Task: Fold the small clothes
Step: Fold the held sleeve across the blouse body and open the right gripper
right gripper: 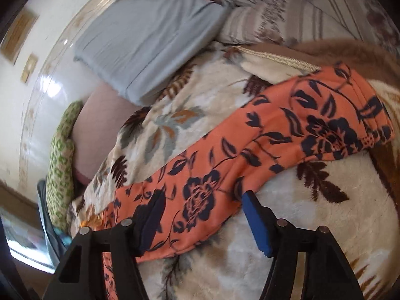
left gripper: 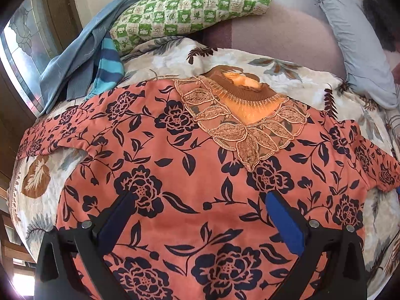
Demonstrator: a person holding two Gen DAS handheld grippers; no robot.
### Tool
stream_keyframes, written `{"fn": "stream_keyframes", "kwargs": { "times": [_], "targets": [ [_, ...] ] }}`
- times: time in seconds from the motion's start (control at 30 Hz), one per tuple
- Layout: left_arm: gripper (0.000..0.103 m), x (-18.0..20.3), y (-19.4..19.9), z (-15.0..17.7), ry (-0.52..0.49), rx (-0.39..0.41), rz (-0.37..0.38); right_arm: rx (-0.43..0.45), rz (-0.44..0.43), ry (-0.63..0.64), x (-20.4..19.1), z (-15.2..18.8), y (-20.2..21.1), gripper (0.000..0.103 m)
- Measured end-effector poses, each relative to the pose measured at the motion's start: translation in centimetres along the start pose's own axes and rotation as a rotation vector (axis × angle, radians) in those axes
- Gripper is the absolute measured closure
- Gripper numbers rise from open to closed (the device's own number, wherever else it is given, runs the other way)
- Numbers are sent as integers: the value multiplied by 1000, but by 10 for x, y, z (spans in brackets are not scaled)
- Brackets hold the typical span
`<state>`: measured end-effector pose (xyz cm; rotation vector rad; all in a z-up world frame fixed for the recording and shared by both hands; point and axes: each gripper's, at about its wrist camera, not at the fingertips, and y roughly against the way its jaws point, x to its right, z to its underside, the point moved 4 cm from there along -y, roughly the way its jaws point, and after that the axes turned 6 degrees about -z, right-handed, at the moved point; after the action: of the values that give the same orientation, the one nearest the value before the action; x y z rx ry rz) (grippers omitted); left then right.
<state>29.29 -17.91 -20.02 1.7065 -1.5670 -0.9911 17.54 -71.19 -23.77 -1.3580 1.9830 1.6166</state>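
An orange blouse with dark navy flowers (left gripper: 200, 175) lies spread flat, front up, on a floral blanket (left gripper: 160, 57). Its lace collar (left gripper: 240, 125) points away from me. My left gripper (left gripper: 200, 197) is open, hovering over the blouse's lower middle, jaws wide apart. In the right wrist view the blouse's sleeve (right gripper: 275, 140) stretches out to the upper right over the blanket (right gripper: 287, 225). My right gripper (right gripper: 202, 200) is open above the sleeve near the armpit, its jaws straddling the sleeve.
A green checked pillow (left gripper: 190, 7), blue and striped clothes (left gripper: 82, 57) and a grey pillow (left gripper: 355, 37) lie at the bed's far side. A brown blanket (right gripper: 350, 50) lies beyond the sleeve. A window (left gripper: 22, 50) is at the left.
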Motion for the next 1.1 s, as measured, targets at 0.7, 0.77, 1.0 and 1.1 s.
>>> {"fn": "stream_keyframes", "kwargs": {
  "times": [0.7, 0.77, 1.0, 1.1],
  "targets": [
    [0, 22, -30, -16, 21, 135, 66, 236, 118, -334, 67, -53, 3, 70],
    [0, 13, -31, -18, 24, 163, 45, 236, 176, -295, 64, -53, 1, 89],
    [0, -26, -32, -27, 111, 188, 28, 270, 94, -154, 11, -40, 12, 93],
    [0, -40, -25, -31, 157, 210, 19, 225, -7, -39, -49, -26, 10, 93]
  ]
}}
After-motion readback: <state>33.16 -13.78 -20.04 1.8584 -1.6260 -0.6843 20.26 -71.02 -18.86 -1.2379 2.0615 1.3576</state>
